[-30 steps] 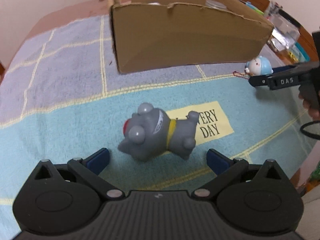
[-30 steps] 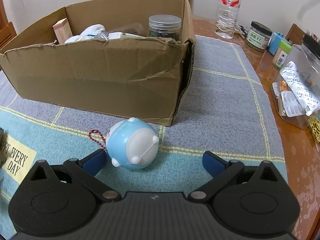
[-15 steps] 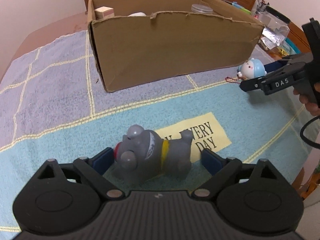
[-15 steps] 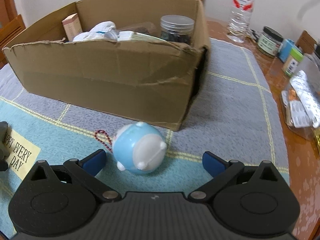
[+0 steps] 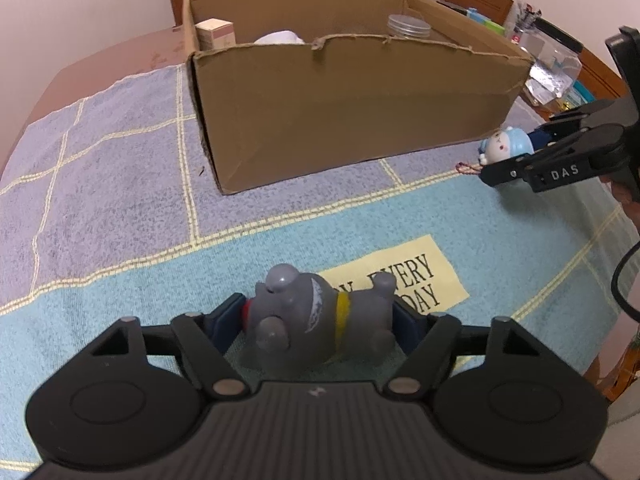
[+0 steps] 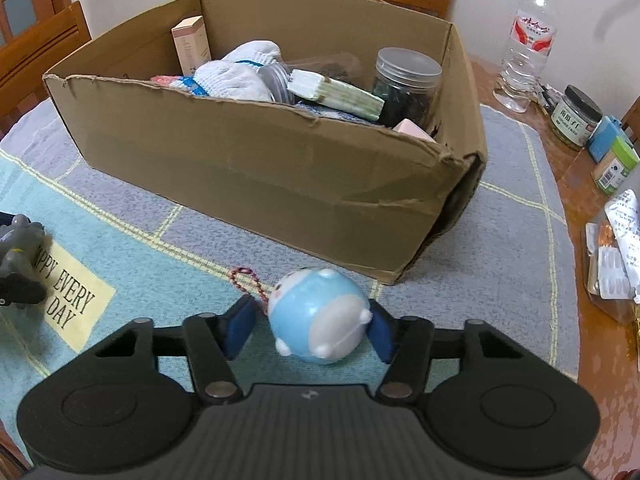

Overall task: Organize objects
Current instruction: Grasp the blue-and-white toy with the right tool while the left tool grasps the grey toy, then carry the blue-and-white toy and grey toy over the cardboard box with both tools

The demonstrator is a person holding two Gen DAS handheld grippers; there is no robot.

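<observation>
A grey dog toy with a yellow collar lies on its side on the blue mat. My left gripper is closing on it, one pad against its red nose and the other against its rear. A round blue-and-white toy with a red bead chain sits between the closing jaws of my right gripper. The right pad touches it; a sliver of mat shows at the left pad. The open cardboard box stands just behind both toys.
The box holds a lidded jar, white gloves, a small carton and other items. A water bottle, jars and pill packs crowd the wooden table at right. Chairs stand behind the box.
Both grippers' jaws went from wide apart to narrow around their toys. The left gripper moved in over the dog toy. The blue toy rolled a little, its face now up-left.
</observation>
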